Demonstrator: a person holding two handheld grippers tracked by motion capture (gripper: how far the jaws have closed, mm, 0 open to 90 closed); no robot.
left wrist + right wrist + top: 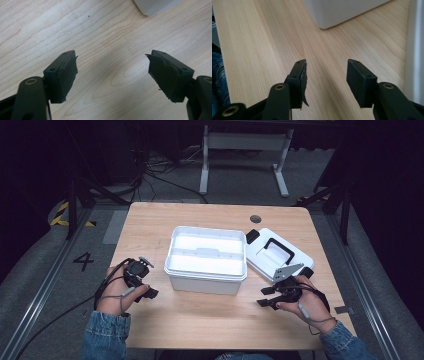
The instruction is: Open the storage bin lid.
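A white plastic box (207,260) stands open in the middle of the wooden table (200,320), with an inner tray in it. Its white lid (276,255), with a black handle and black latches, lies flat to the box's right. My left gripper (148,293) rests low by the box's front left corner, open, nothing between its jaws; a corner of the box (155,6) shows at the top of the left gripper view. My right gripper (265,297) sits in front of the lid, open and empty. The box (342,11) and the lid's edge (414,50) appear in the right gripper view.
A round cable hole (255,219) sits in the table's far right part. Beyond the table stand a white desk frame (245,155) and loose cables on the grey floor. Bare wood lies along the table's front edge.
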